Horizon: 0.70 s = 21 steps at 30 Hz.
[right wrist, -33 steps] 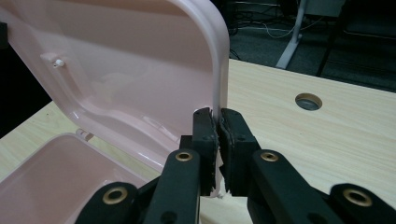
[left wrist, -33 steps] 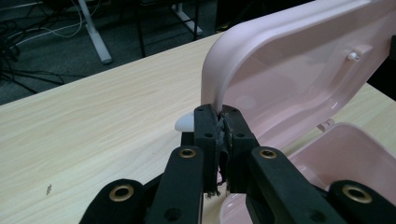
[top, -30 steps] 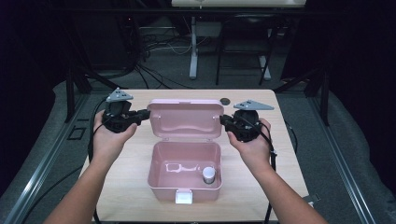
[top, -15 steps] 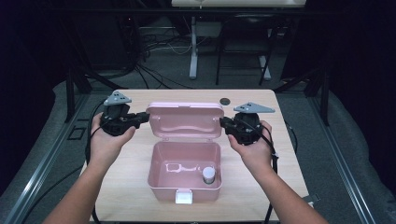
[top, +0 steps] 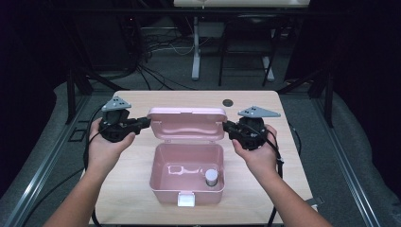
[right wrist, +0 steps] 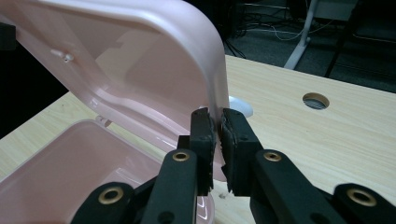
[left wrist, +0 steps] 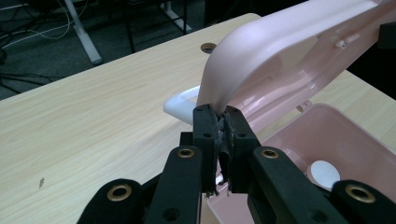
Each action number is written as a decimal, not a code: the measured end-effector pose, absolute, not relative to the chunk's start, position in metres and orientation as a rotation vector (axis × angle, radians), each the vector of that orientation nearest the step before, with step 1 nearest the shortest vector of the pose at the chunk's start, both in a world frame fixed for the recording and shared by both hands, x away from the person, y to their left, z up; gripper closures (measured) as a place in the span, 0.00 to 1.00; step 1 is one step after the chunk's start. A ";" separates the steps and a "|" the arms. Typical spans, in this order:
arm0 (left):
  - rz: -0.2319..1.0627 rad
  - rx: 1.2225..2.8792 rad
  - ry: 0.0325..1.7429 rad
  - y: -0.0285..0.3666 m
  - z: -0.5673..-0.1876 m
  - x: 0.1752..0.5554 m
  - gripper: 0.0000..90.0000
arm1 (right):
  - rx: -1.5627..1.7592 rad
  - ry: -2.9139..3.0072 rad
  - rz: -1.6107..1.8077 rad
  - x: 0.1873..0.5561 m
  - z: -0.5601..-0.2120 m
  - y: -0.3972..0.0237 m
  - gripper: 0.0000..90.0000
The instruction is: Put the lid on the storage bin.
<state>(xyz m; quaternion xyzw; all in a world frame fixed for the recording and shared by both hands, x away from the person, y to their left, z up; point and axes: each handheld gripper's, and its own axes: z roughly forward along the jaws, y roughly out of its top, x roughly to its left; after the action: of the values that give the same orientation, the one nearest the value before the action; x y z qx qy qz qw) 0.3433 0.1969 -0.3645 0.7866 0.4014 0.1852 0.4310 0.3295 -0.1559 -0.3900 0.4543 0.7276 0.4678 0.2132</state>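
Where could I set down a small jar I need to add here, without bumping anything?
Bare wood lies left of the pink box, below the left gripper, and right of it, beside the person's right forearm. A strip behind the lid, around the cable hole, is free. Both lid edges are crowded: the right gripper clamps one, the left the other.

Light falls from overhead onto the counter [top: 142,198]; the room around it sits dim. Close-ups look soft, slightly blurred.
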 end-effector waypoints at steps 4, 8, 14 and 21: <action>0.459 1.966 0.997 0.197 -0.365 0.340 0.95 | 1.257 2.020 1.307 0.327 -0.390 -0.156 0.92; 0.454 1.970 0.991 0.198 -0.365 0.336 0.94 | 1.260 2.026 1.307 0.324 -0.390 -0.157 0.92; 0.437 1.970 0.986 0.200 -0.366 0.333 0.94 | 1.254 2.034 1.315 0.320 -0.391 -0.157 0.91; 0.420 1.965 0.983 0.201 -0.368 0.328 0.93 | 1.250 2.037 1.318 0.317 -0.392 -0.158 0.91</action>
<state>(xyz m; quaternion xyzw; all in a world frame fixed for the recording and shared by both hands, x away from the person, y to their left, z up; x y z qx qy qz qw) 0.3278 0.2008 -0.3675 0.7901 0.3953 0.1689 0.4369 0.3167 -0.1576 -0.3916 0.4482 0.7305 0.4728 0.2049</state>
